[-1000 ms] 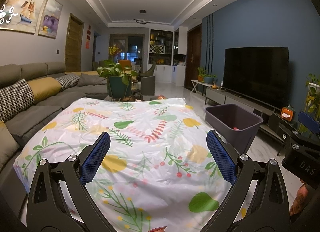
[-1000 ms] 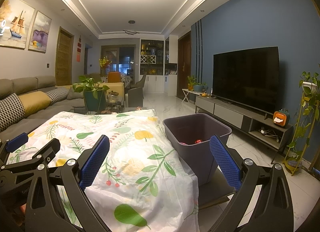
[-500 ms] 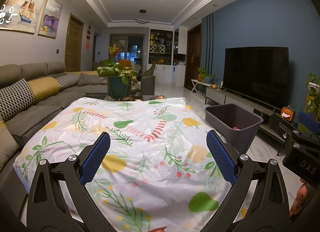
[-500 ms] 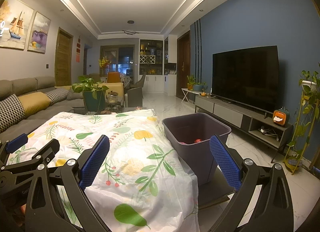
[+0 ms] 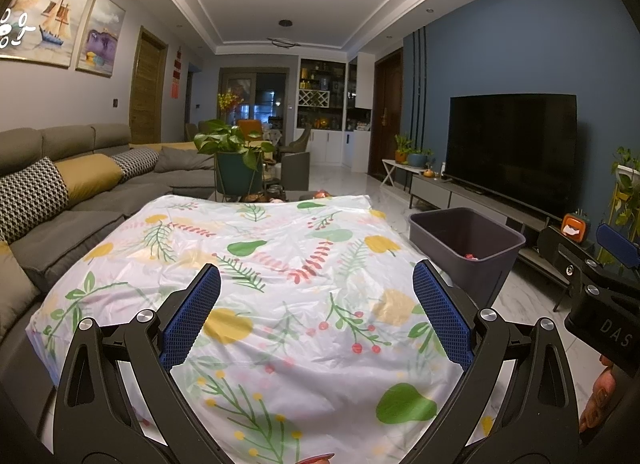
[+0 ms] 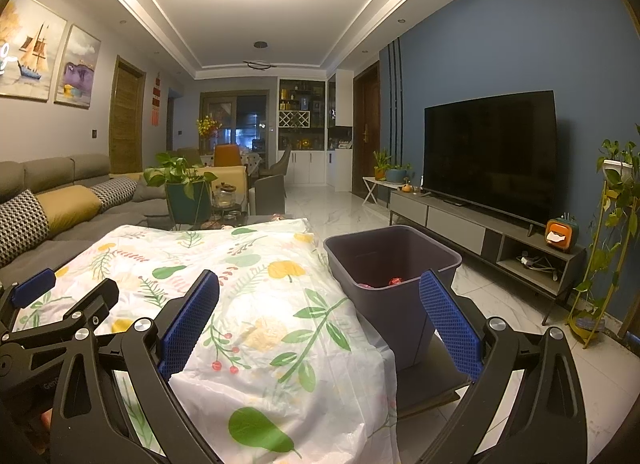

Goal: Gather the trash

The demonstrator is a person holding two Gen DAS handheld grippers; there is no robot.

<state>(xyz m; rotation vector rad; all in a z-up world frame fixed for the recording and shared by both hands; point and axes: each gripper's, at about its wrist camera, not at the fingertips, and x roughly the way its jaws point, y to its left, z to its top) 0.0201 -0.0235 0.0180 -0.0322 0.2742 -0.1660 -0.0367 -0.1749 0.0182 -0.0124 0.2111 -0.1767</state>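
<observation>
The grey bin (image 6: 394,264) is seen right of centre in the right wrist view, beside the floral-clothed table (image 6: 256,304), with red scraps (image 6: 396,281) inside. The right gripper (image 6: 320,320) is nearer it; the left gripper (image 5: 316,316) faces the bare cloth. Both are held spread, empty. No loose trash can be seen on the cloth

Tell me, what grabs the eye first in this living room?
The floral tablecloth fills the middle, spread over a low table beside the grey sofa. To its right stands a dark grey bin with a few red scraps at the bottom, and behind it a big black television against the blue wall. Both the left tongs and right tongs gape open, empty, in the foreground.
</observation>
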